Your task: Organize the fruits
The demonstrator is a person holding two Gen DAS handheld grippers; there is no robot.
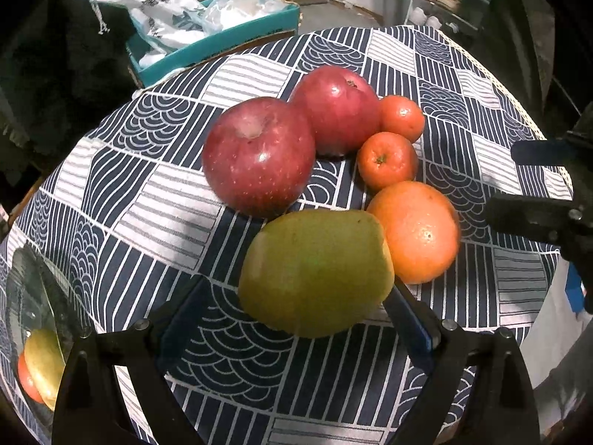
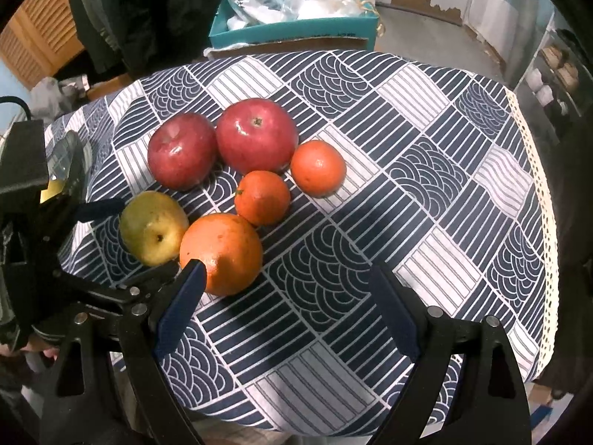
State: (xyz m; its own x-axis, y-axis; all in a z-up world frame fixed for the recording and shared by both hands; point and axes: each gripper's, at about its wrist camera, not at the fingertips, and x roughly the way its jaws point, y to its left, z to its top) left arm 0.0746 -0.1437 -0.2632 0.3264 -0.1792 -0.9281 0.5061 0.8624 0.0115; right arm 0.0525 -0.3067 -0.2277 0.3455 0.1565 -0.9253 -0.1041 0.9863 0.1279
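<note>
Reaching low over the patterned tablecloth, the left gripper spreads wide around the yellow-green pear; the right gripper gapes empty, the round orange at its ten o'clock.

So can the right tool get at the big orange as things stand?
Probably yes. The right tool is open, and the big orange sits just ahead by its left finger. The pear touching the orange, with the left tool around it, may crowd that side.
</note>
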